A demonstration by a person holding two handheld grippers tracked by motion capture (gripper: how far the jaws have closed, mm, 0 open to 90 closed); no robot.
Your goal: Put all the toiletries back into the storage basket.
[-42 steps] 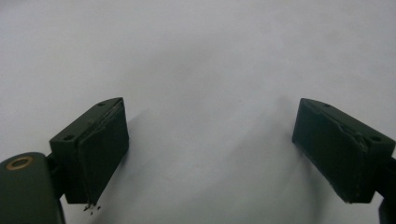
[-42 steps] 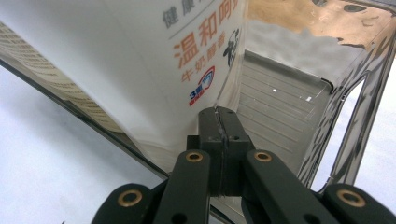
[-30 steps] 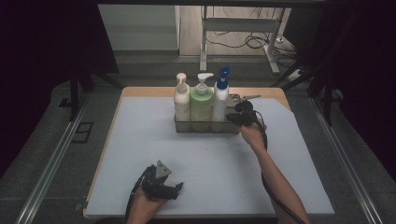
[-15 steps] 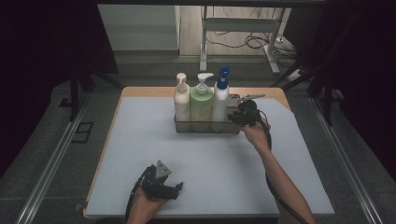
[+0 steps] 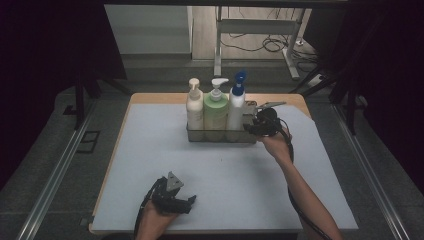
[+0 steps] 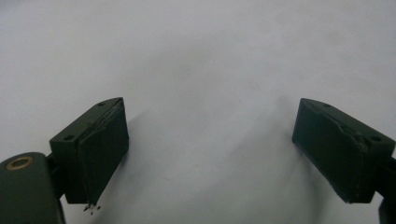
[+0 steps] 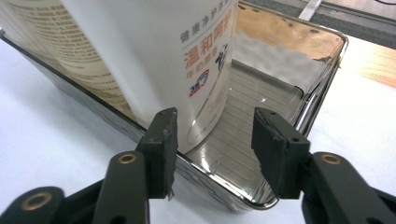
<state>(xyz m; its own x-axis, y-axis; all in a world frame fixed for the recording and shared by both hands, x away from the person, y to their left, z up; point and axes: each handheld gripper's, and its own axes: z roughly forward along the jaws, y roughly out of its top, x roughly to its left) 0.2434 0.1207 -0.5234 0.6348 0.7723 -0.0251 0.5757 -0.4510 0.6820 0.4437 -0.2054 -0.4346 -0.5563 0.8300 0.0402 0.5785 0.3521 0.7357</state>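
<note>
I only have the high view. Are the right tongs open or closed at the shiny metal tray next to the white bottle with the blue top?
Observer: Open. In the right gripper view the right tongs have a clear gap between their jaws, and the rim of the shiny metal tray runs across that gap, unclamped.
Operator: What's just ahead of them?
Observer: The white plastic bottle with orange print, standing inside the tray. To its right the ribbed tray floor is bare.
Operator: And the left tongs?
Observer: The left tongs are wide open over the white table cover, with nothing between the jaws.
</note>
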